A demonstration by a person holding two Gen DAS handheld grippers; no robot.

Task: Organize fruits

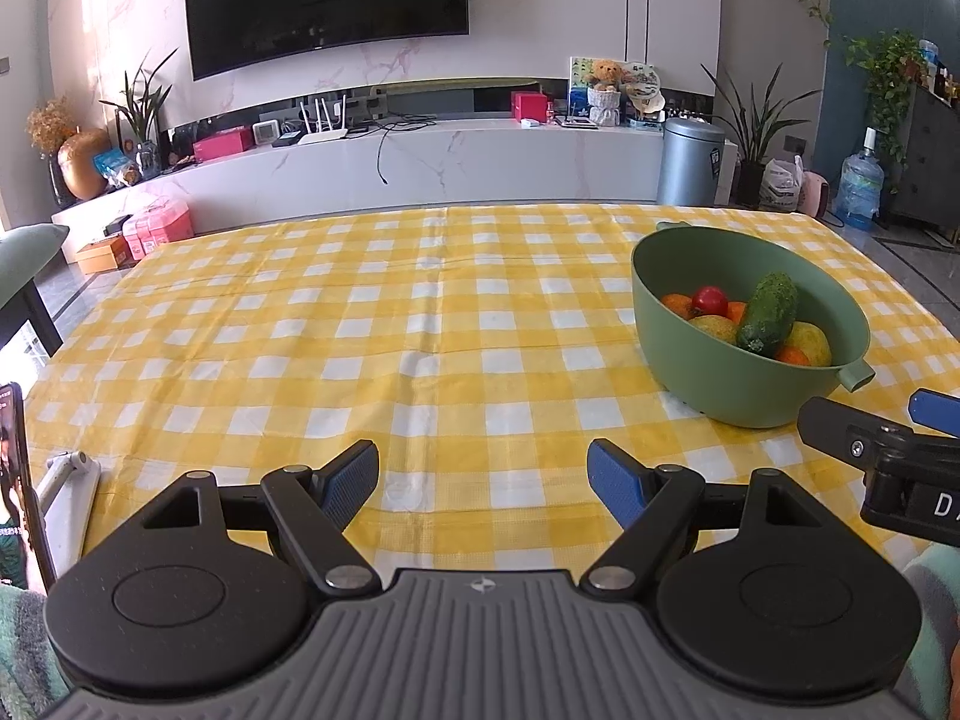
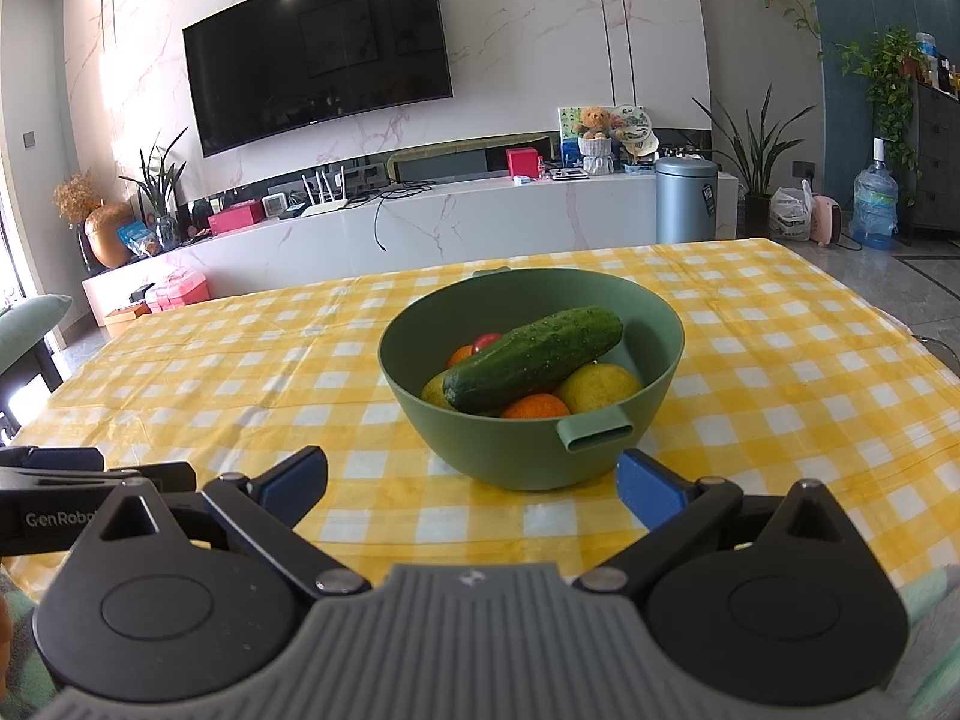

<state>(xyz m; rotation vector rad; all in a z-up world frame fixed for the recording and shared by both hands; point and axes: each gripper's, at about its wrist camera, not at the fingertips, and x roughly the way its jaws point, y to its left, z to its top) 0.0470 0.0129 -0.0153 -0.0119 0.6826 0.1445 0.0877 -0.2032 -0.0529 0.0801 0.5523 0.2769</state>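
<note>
A green bowl (image 2: 660,336) stands on the yellow checked tablecloth (image 2: 240,372). In it lie a cucumber (image 2: 534,357), oranges (image 2: 536,407), yellow-green fruits (image 2: 603,387) and a red tomato (image 2: 486,341). The bowl (image 1: 690,348) with the cucumber (image 1: 768,313) also shows at the right of the left wrist view. My right gripper (image 2: 474,483) is open and empty, just in front of the bowl. My left gripper (image 1: 483,480) is open and empty over bare cloth, left of the bowl. The right gripper's fingers (image 1: 840,420) show at that view's right edge.
Beyond the table's far edge are a white TV bench (image 2: 480,216), a wall TV (image 2: 318,51), a grey bin (image 2: 684,201) and plants. A phone on a stand (image 1: 18,480) is at the table's near left corner.
</note>
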